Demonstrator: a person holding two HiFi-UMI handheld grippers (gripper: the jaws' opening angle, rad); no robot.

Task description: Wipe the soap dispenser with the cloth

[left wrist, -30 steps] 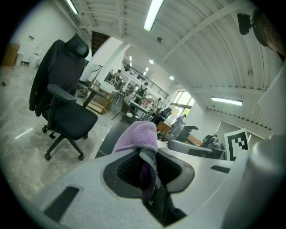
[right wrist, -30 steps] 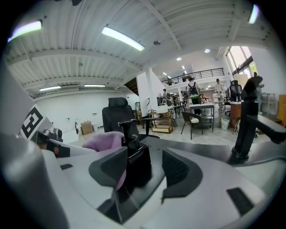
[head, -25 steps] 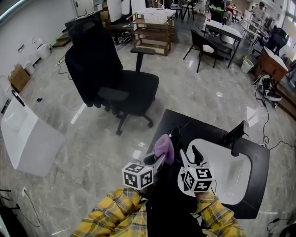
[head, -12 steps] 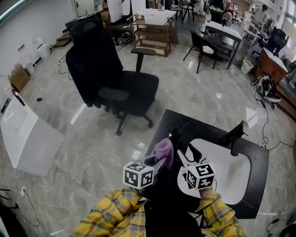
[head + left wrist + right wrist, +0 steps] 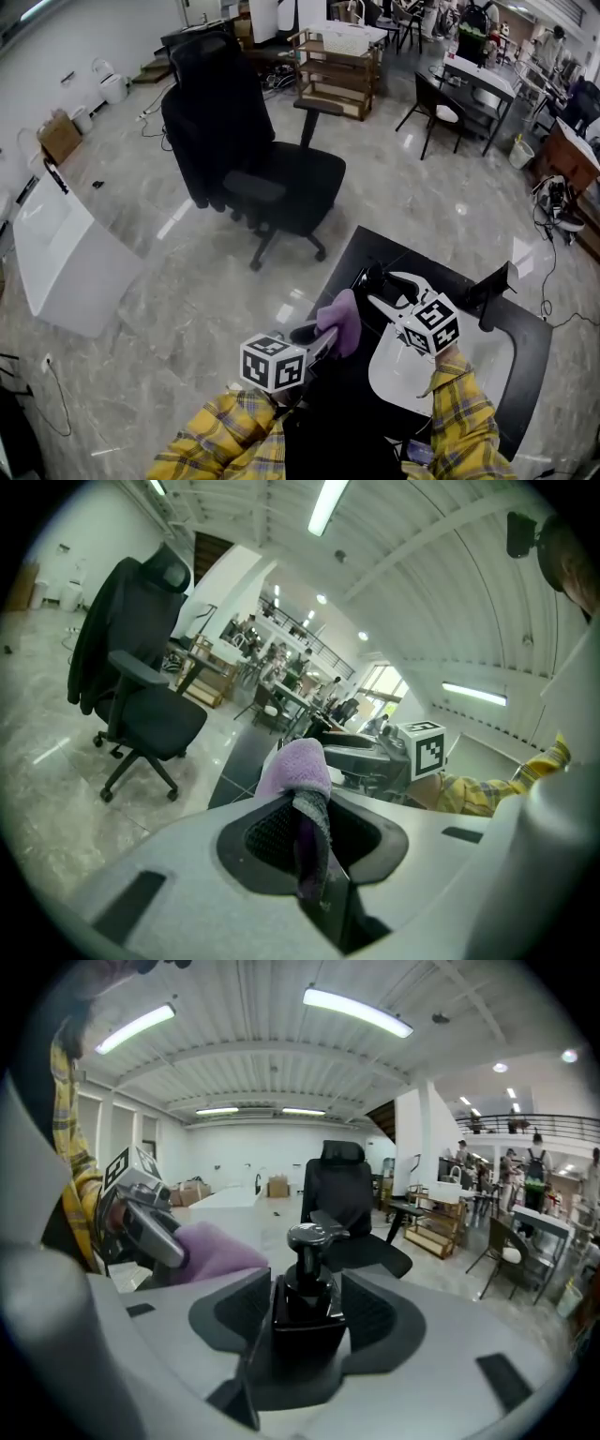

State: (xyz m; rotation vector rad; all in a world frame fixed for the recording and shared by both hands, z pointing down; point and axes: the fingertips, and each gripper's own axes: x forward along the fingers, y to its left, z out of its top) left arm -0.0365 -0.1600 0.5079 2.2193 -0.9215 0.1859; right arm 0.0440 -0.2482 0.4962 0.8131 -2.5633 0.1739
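Note:
My left gripper (image 5: 327, 334) is shut on a purple cloth (image 5: 339, 317), which bunches up out of its jaws (image 5: 296, 767). To its right, my right gripper (image 5: 382, 287) is shut on a black pump soap dispenser (image 5: 371, 277) over the near left corner of the black counter (image 5: 525, 361). In the right gripper view the dispenser (image 5: 312, 1241) stands upright between the two pads, its square body pinched. The cloth (image 5: 214, 1245) hangs just left of it, a short gap away. Whether the dispenser's base touches the counter is hidden.
A white sink basin (image 5: 417, 380) is set in the counter under my right forearm, with a black faucet (image 5: 495, 287) at its far side. A black office chair (image 5: 253, 159) stands on the marble floor beyond. A white tub (image 5: 56, 248) lies at the left.
My right gripper has swung rightward and rolled, carrying the dispenser with it. The left gripper with the cloth has shifted slightly. The head view has also shifted.

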